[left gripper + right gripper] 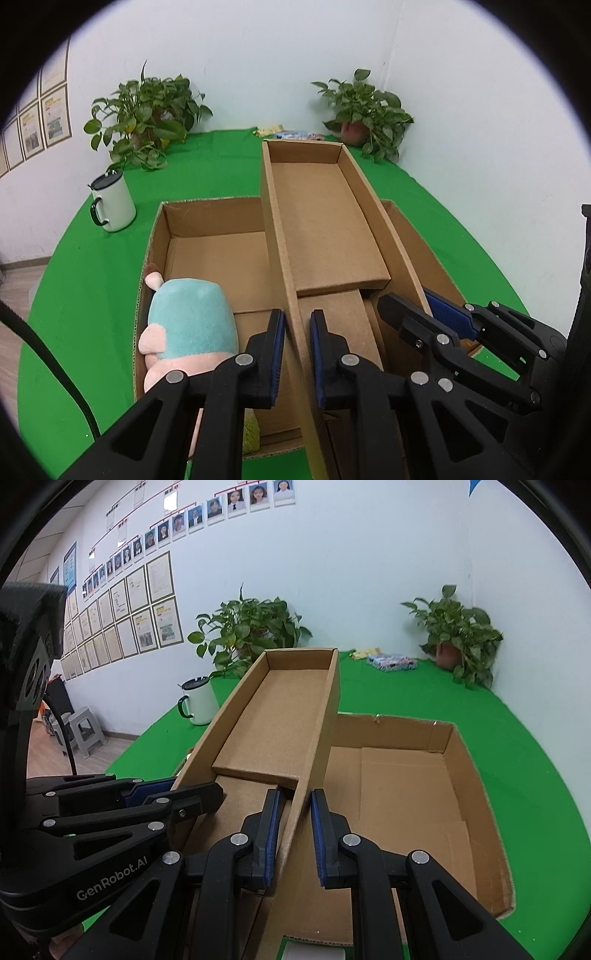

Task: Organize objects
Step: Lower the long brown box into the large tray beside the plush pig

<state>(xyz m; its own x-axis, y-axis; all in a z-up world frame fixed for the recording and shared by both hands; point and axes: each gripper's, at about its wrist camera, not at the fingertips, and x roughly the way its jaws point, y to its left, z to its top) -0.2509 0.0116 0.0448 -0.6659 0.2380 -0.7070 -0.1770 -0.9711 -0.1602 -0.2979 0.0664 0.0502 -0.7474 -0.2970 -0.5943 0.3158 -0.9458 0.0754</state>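
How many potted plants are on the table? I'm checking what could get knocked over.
2. One potted plant stands at the far left of the green table, behind the mug; the other plant sits in the far right corner.

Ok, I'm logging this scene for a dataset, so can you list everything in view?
narrow cardboard tray: 1, brown, held above the large box, one side wall between each gripper's fingers
large cardboard box: 1, brown, open, on the green cloth
plush toy: 1, teal and pink, inside the large box at its left side
mug: 1, white with dark lid and handle, on the cloth left of the box
potted plants: 2, green, at the far corners by the wall
packets: a few, yellow and blue-patterned, far edge of the cloth
green cloth: 1, covers the table
framed papers and photos: many, on the left wall
stools: grey, on the floor at left
left gripper: black with blue pads, on the tray's left wall
right gripper: black with blue pads, on the tray's right wall
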